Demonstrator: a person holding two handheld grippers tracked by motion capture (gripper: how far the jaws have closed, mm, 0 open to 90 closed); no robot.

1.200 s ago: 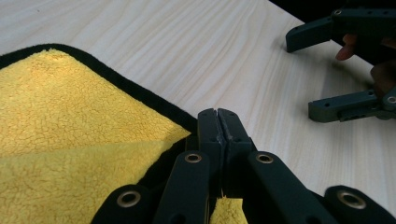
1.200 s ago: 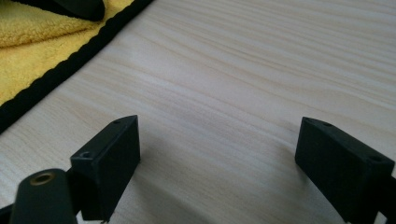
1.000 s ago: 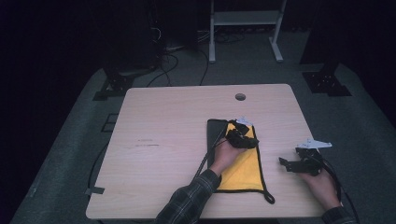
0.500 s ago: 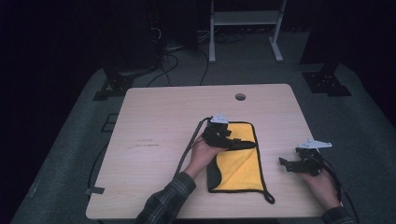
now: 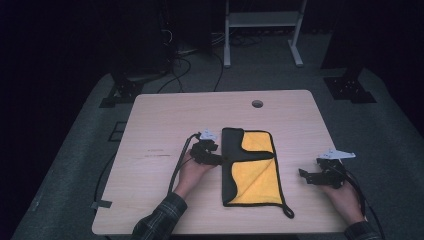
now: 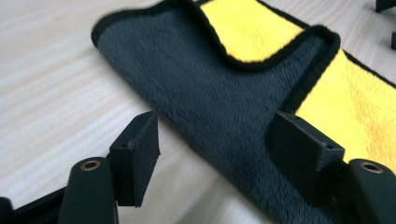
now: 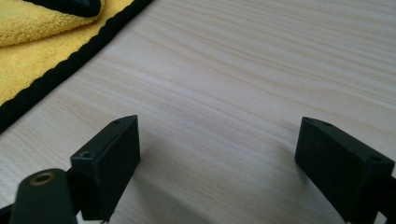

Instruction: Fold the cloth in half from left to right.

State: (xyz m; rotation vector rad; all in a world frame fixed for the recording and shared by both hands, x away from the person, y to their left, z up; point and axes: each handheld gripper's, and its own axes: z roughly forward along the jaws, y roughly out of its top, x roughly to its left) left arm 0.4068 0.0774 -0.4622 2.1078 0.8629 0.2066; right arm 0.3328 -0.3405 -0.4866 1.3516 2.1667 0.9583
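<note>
The cloth (image 5: 252,170) lies flat a little toward four o'clock of the table's middle, yellow pile on one face and dark grey on the other, bound all round in black edging, with its nine o'clock side folded over so the grey backing shows along that edge and a small loop trailing off the corner at five o'clock. We judge it light, soft and limp: it will sag and drape from any single hold, and its plush surface should give the jaws good purchase. The bound hem looks the firmest place to pinch, ideally at a corner or along the folded edge, taking both layers if we mean to keep the fold. Our left gripper (image 6: 212,154) sits at the cloth's nine o'clock edge, jaws spread wide and straddling the grey fold, one jaw over bare wood and the other over the fabric, pinching nothing. Our right gripper (image 7: 217,163) rests at the cloth's three o'clock, well apart from it, jaws likewise spread over the bare table (image 5: 165,120).
</note>
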